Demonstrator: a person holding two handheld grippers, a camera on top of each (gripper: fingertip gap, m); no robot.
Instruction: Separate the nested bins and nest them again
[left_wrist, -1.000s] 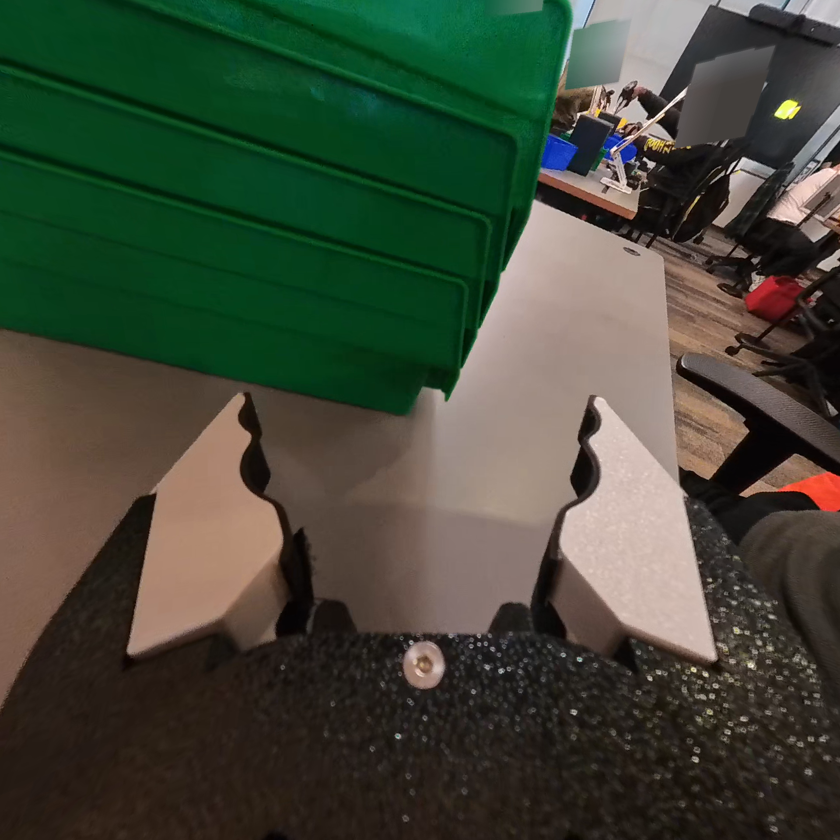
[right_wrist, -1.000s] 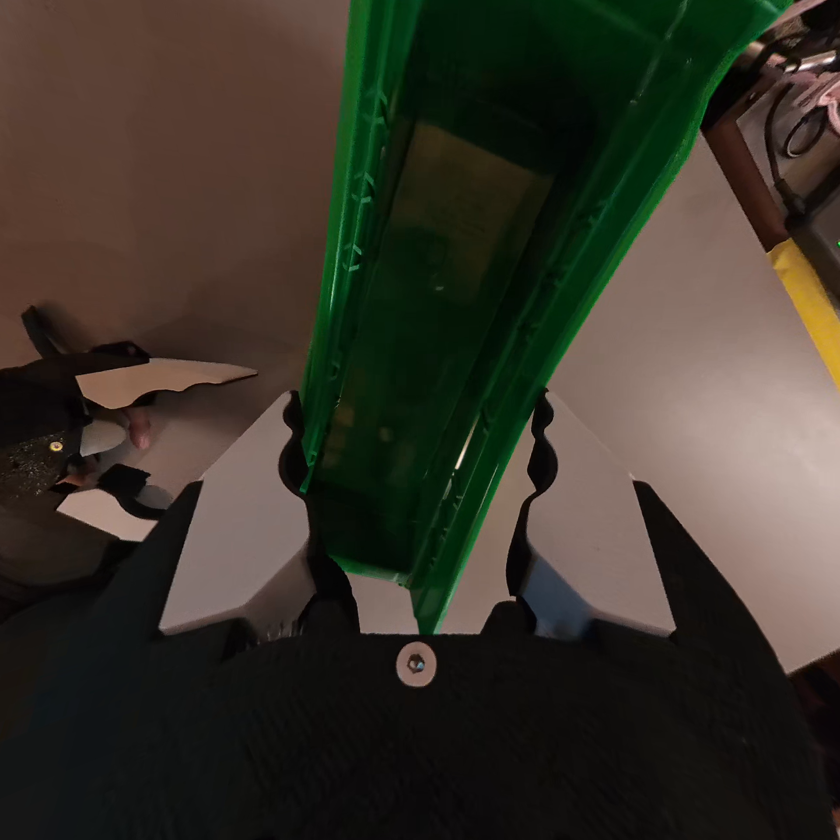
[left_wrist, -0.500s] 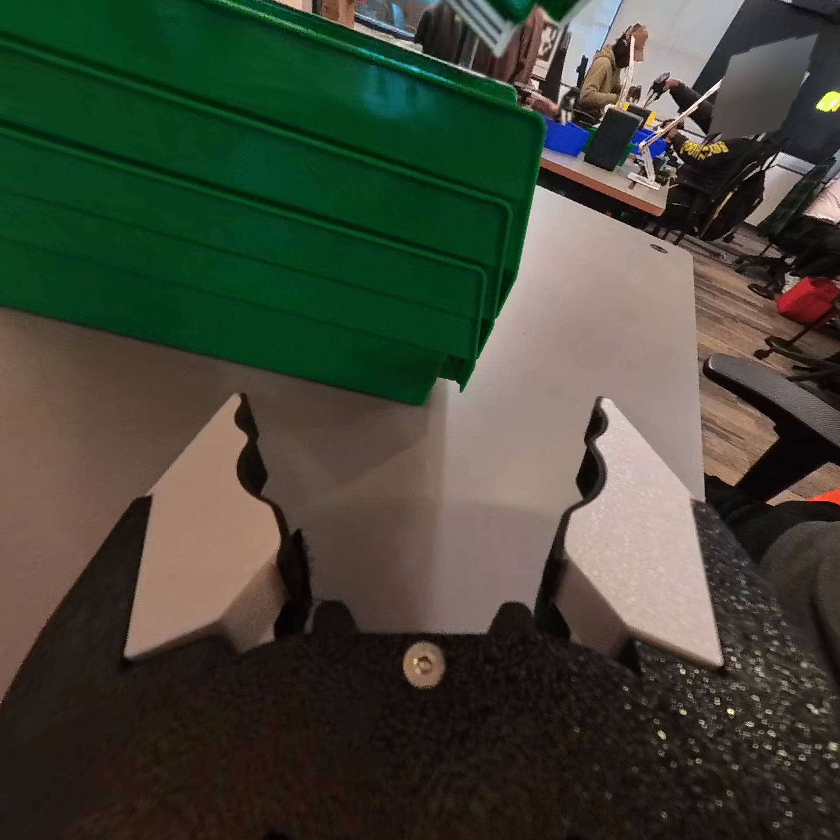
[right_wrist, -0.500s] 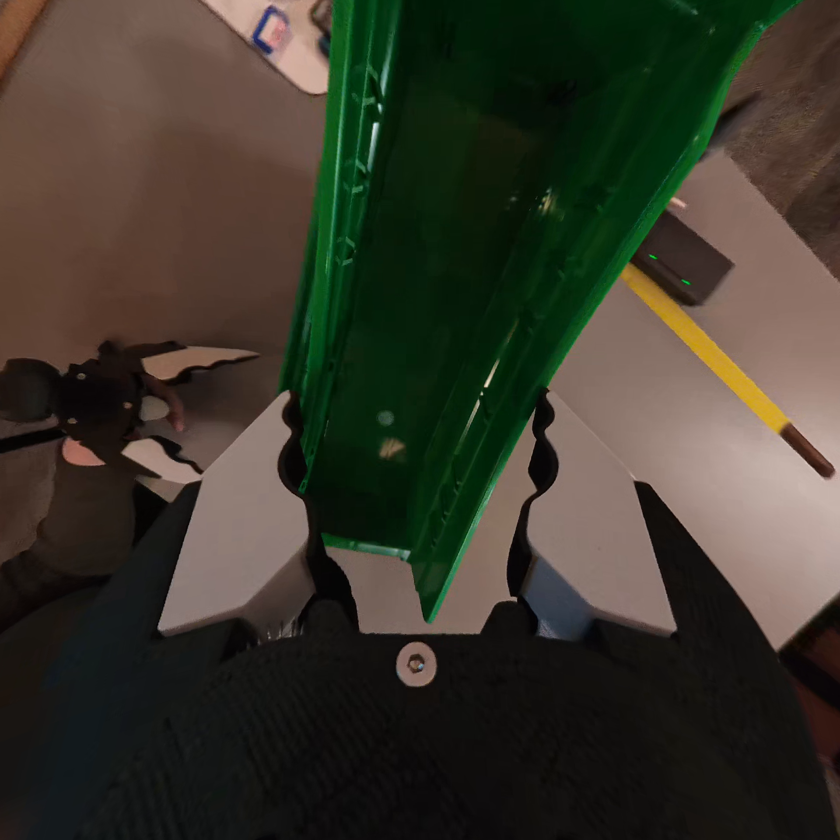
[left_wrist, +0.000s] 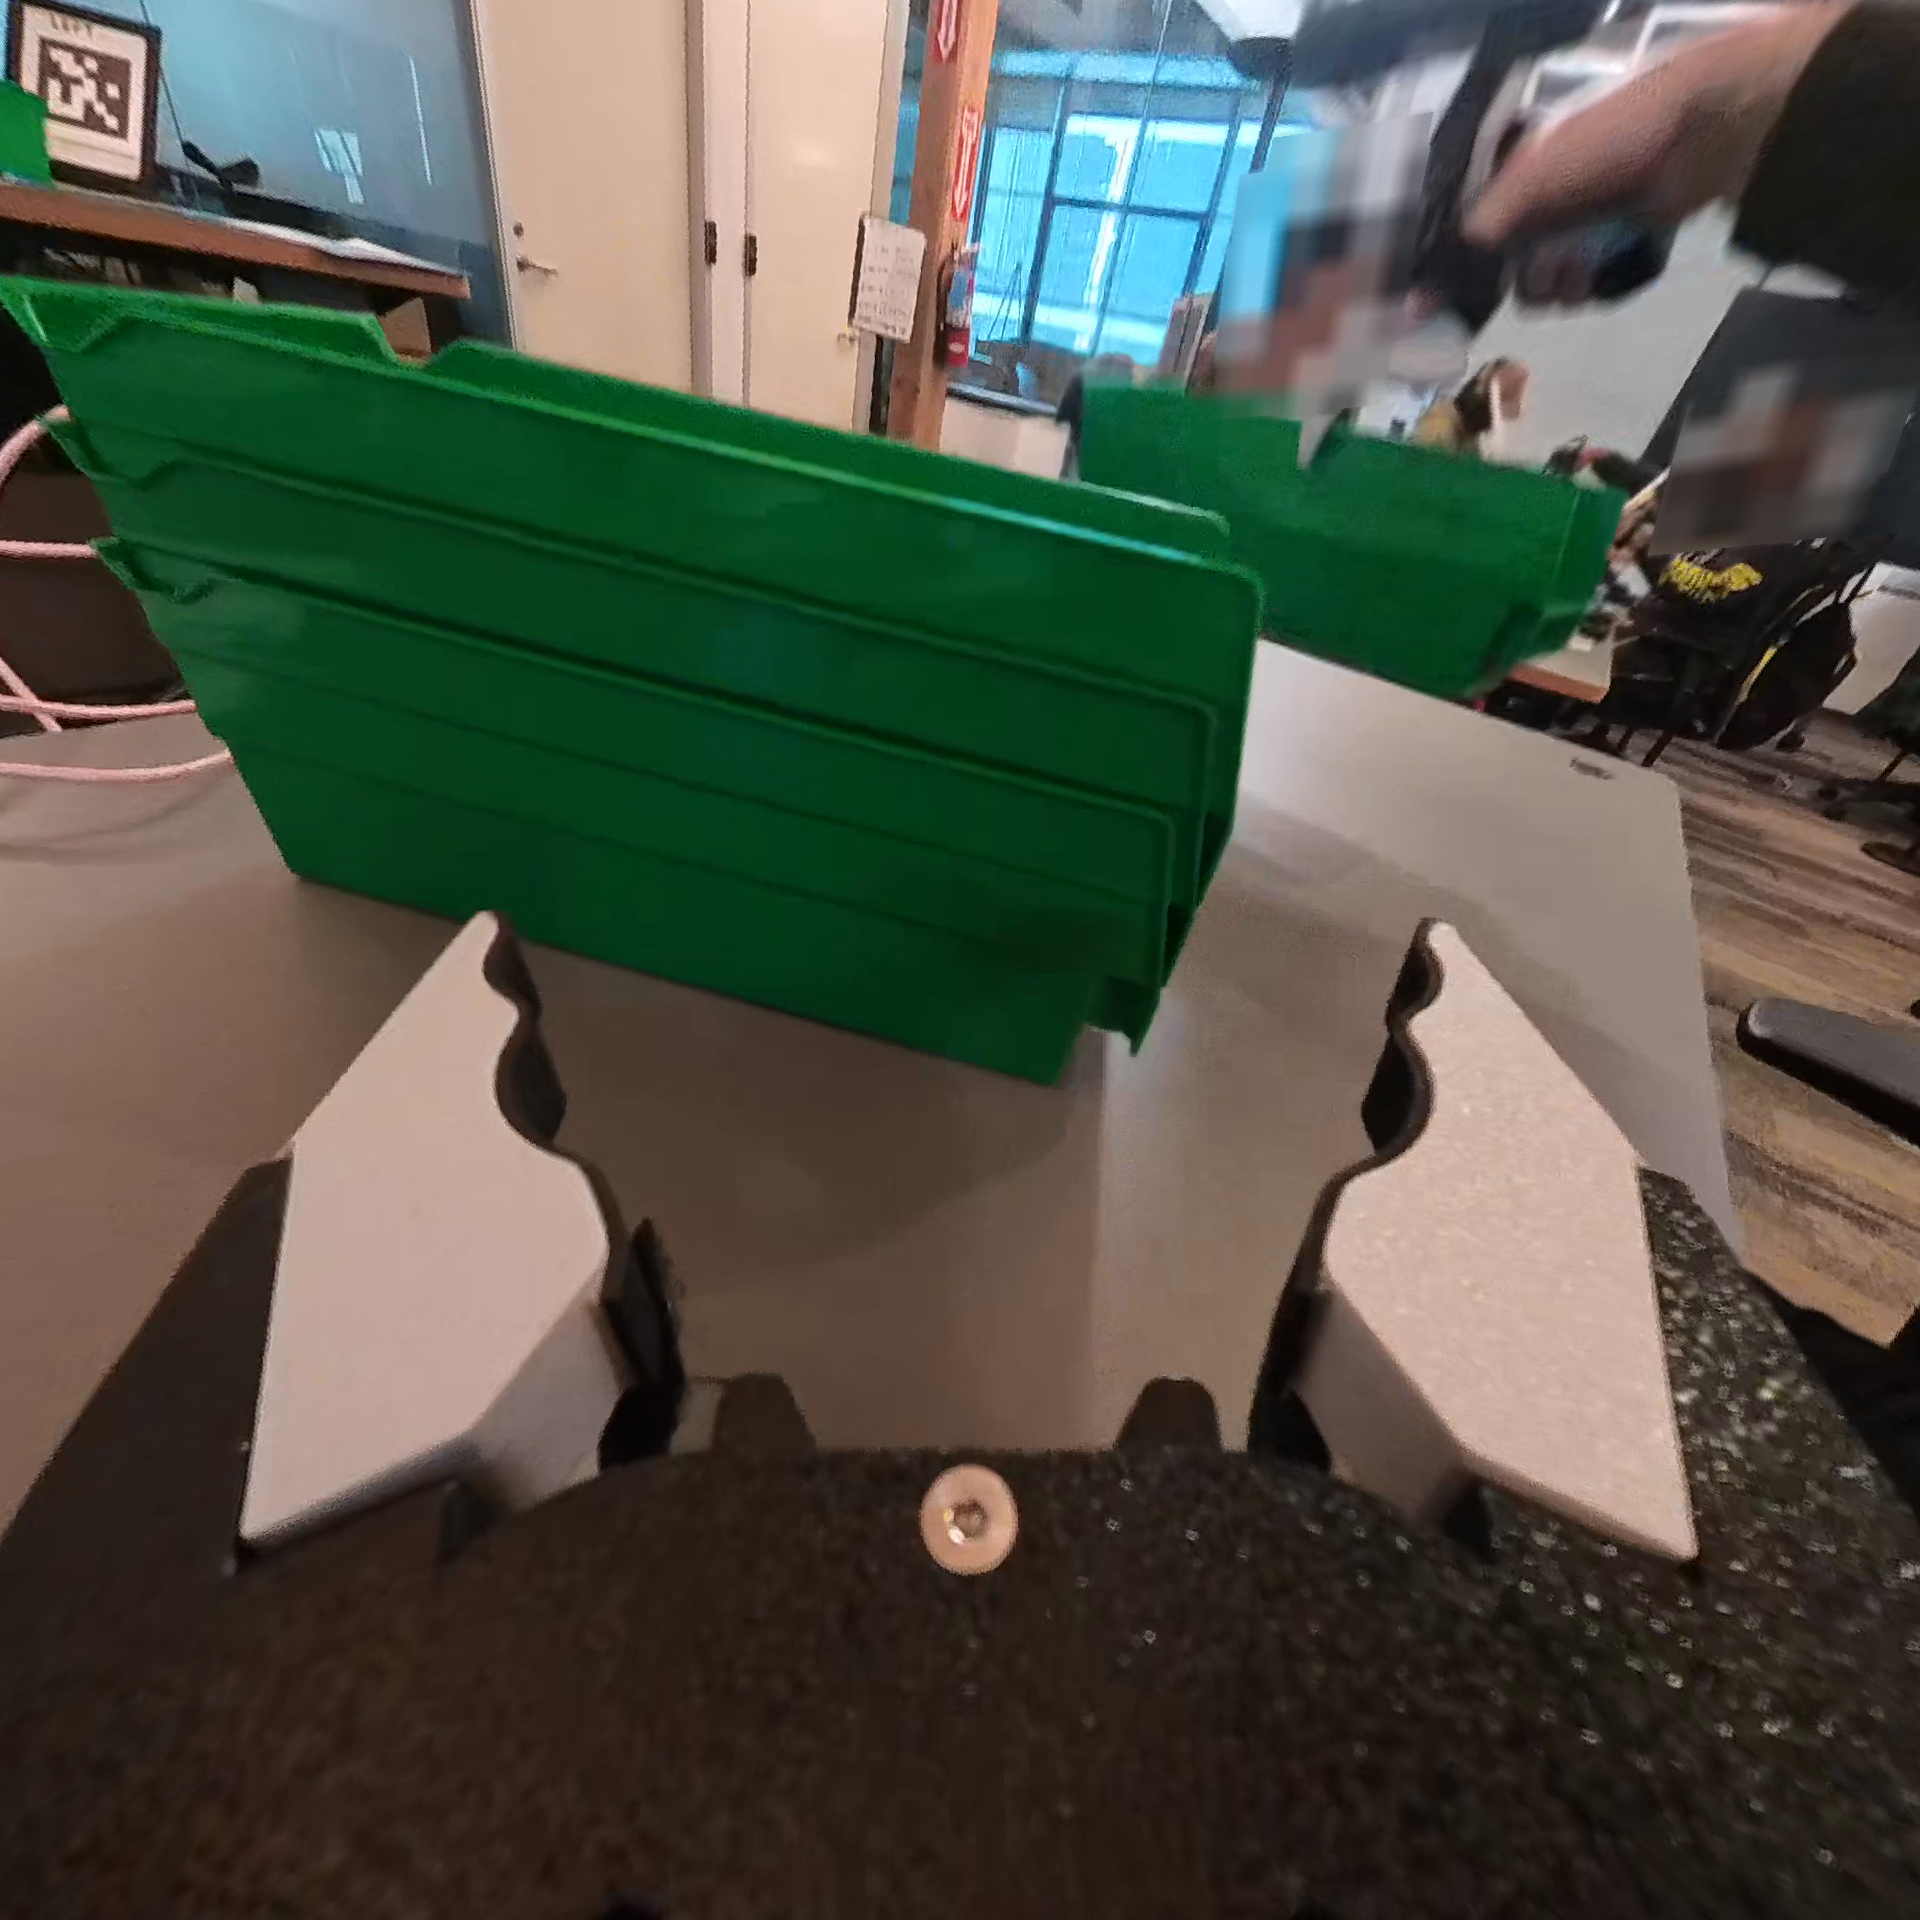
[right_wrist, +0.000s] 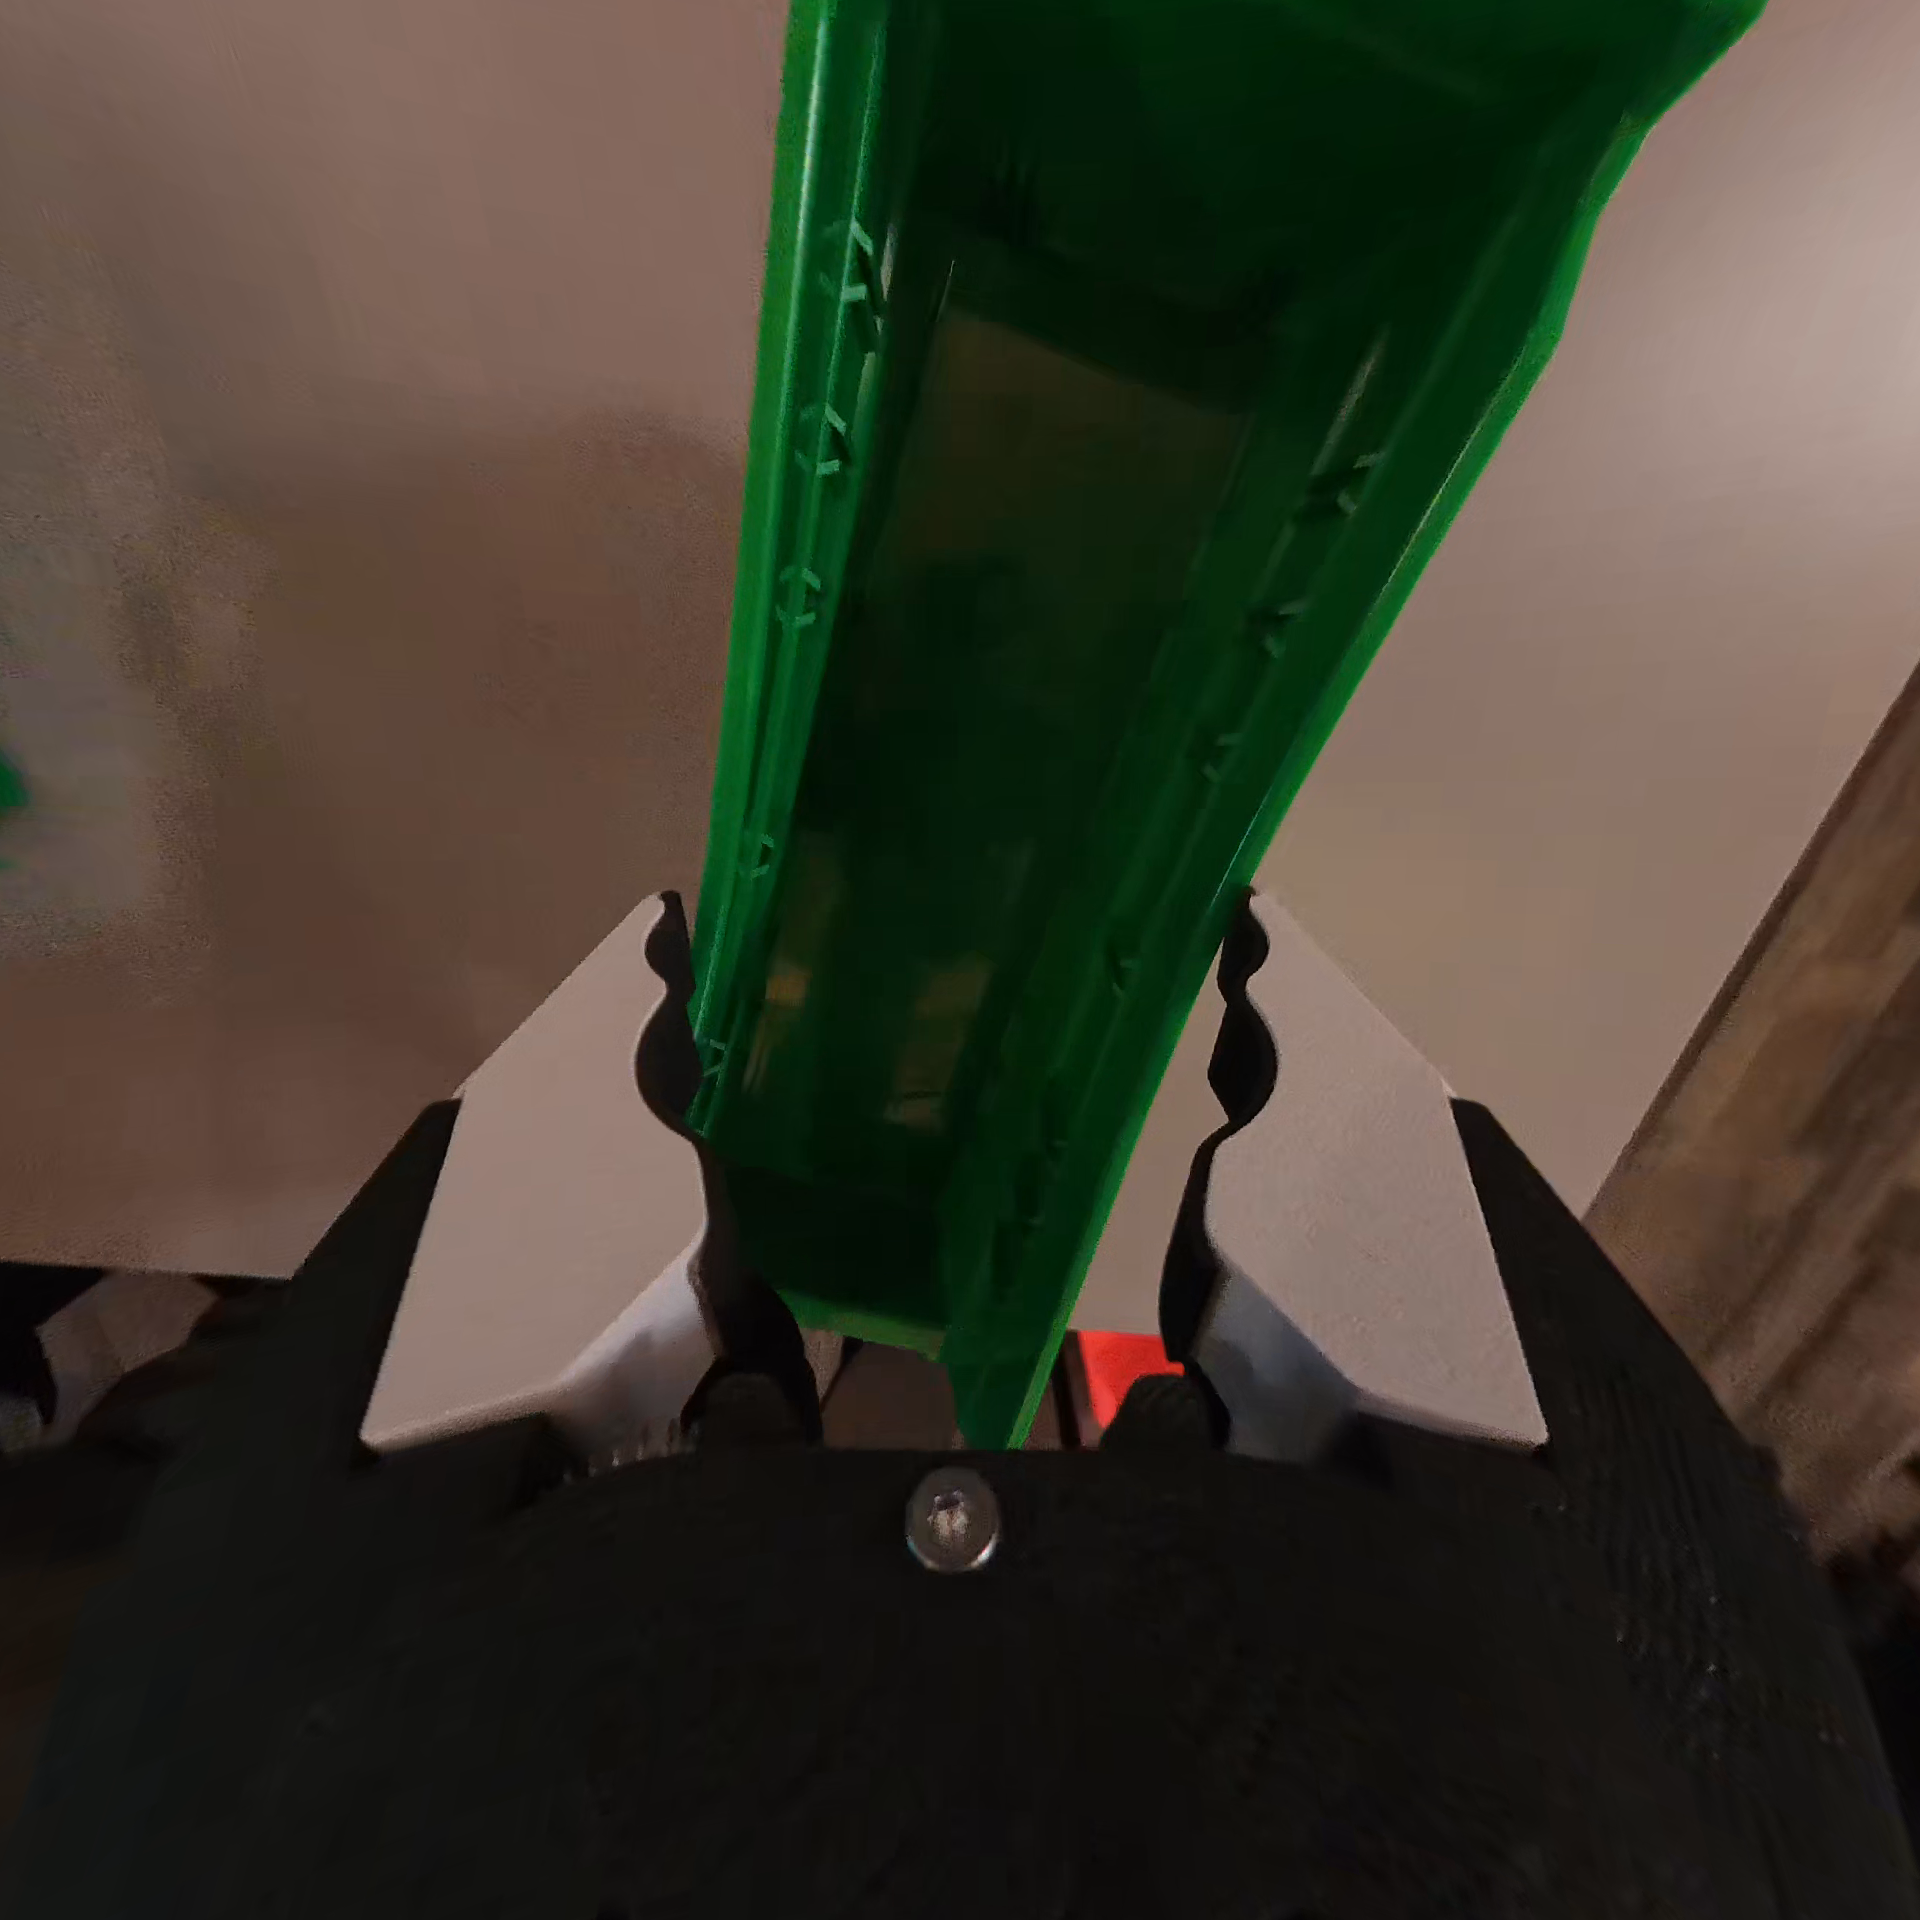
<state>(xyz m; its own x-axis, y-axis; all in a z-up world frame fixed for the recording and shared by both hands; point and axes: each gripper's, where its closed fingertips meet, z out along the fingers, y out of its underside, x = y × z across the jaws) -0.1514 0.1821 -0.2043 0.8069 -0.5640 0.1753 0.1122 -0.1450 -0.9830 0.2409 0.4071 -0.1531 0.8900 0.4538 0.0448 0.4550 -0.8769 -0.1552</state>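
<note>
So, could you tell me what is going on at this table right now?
A person is working with two handheld grippers on green nesting bins. The right gripper holds one green bin by its end, lifted above the grey table. The left gripper is open and empty, low over the table and pointing at the stack of nested bins, which sits on the tabletop. So one bin is separated and in the air; the rest remain nested.
</note>
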